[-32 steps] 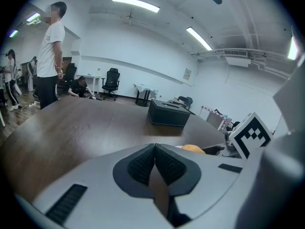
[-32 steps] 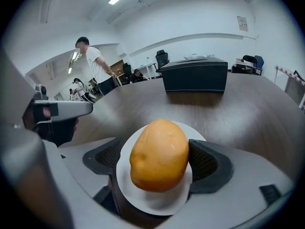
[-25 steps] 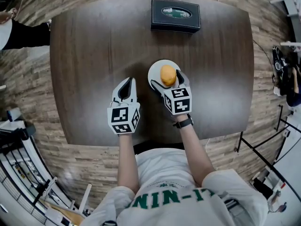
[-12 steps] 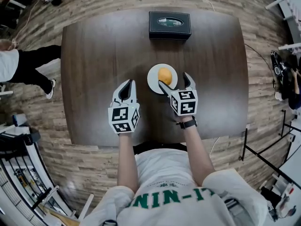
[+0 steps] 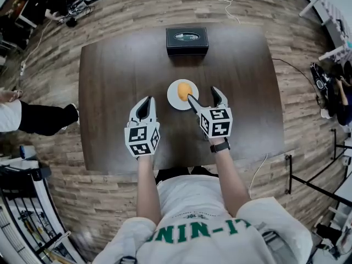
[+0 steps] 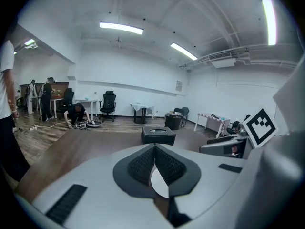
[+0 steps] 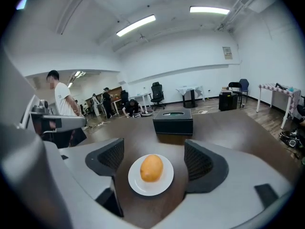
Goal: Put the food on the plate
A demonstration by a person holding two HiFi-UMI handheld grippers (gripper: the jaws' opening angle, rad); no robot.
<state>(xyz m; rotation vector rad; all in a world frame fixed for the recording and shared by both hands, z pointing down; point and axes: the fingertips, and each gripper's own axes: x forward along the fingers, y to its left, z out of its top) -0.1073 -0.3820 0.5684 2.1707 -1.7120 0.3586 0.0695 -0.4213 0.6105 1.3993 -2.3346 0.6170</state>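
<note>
An orange, rounded piece of food point(image 5: 184, 89) point(image 7: 151, 168) lies on a small white plate point(image 5: 175, 99) point(image 7: 164, 185) in the middle of the dark table. My right gripper point(image 5: 202, 95) point(image 7: 155, 158) sits just to the near right of the plate. Its jaws stand apart and are closing, with nothing pressed between them, and the food lies a little ahead of them. My left gripper point(image 5: 145, 104) point(image 6: 155, 160) hovers to the left of the plate, shut and empty. In the left gripper view, a sliver of the plate point(image 6: 160, 184) shows below the pads.
A black box point(image 5: 187, 40) point(image 7: 173, 119) point(image 6: 158, 135) stands at the far edge of the dark wooden table point(image 5: 110, 92). People and office chairs are in the room beyond. A person's leg point(image 5: 38, 119) is on the floor at the left.
My right gripper has drawn back from the food, which stays on the plate. The left gripper has kept its place beside the plate.
</note>
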